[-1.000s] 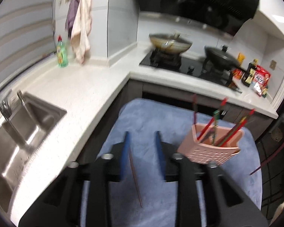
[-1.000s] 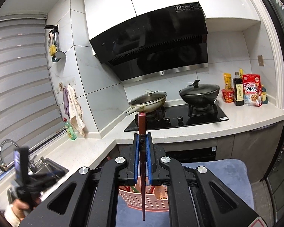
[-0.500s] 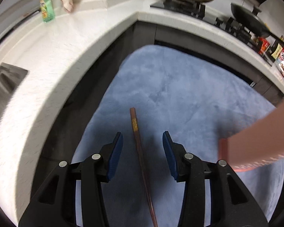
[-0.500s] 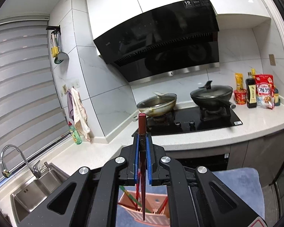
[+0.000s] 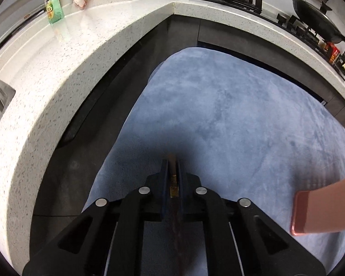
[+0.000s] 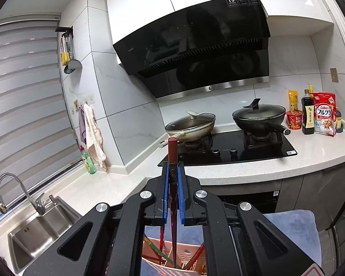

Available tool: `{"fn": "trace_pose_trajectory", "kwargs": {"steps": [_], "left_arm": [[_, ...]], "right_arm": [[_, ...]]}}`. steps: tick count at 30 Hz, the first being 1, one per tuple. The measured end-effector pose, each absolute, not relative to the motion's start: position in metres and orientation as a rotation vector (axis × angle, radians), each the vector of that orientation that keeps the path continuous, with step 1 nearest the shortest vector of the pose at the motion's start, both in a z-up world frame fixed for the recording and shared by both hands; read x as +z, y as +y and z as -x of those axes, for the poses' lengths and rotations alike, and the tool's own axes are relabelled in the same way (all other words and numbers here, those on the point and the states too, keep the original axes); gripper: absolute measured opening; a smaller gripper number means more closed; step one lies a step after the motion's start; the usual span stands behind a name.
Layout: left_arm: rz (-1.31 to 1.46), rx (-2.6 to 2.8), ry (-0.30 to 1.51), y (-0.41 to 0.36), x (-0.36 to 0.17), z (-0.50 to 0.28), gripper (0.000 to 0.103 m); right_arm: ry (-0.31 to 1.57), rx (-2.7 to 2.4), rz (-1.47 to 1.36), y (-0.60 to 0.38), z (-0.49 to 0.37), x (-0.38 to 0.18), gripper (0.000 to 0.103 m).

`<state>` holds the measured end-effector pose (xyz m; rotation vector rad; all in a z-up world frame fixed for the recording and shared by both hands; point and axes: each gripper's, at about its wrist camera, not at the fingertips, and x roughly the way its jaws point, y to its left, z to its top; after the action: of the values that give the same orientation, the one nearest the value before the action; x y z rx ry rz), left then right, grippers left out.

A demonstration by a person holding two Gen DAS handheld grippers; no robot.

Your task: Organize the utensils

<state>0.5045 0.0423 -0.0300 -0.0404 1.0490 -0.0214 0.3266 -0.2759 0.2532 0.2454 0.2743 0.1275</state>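
My left gripper [image 5: 172, 164] is shut on a brown chopstick [image 5: 173, 179] with a gold band, low over the blue-grey mat [image 5: 230, 119]. The pink utensil basket [image 5: 322, 209] shows at the right edge of the left wrist view. My right gripper [image 6: 172, 168] is shut on a dark red chopstick [image 6: 172, 158], held upright above the pink basket [image 6: 172, 262]. The chopstick's lower end reaches down into the basket among several red and green chopsticks [image 6: 162, 241].
A white speckled counter [image 5: 57, 73] curves around the mat on the left and far side. A sink [image 6: 32, 232] with tap is at the left, a green soap bottle [image 6: 88, 161] near the window, two pans [image 6: 191, 124] on the hob, food packets [image 6: 322, 115] at the right.
My left gripper has dropped to the mat and closed on the brown chopstick that lay between its open fingers. My right gripper has carried its red chopstick over the basket, tip going in.
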Motion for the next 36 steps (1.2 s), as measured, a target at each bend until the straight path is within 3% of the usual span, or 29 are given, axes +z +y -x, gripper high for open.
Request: {"fn": "trace_pose_trajectory", "kwargs": {"steps": [5, 14, 23, 36], "left_arm": [[0.055, -0.026, 0.997, 0.045, 0.001, -0.478, 0.007], [0.106, -0.121, 0.792, 0.042, 0.123, -0.391, 0.007], [0.129, -0.290, 0.602, 0.002, 0.235, -0.352, 0.007], [0.058, -0.373, 0.418, -0.058, 0.313, -0.355, 0.007]], "right_arm": [[0.279, 0.111, -0.242, -0.277, -0.321, 0.256, 0.007], [0.269, 0.090, -0.249, -0.281, -0.300, 0.268, 0.007], [0.280, 0.070, -0.242, -0.280, -0.295, 0.274, 0.007], [0.296, 0.066, -0.250, -0.284, -0.315, 0.268, 0.007]]}}
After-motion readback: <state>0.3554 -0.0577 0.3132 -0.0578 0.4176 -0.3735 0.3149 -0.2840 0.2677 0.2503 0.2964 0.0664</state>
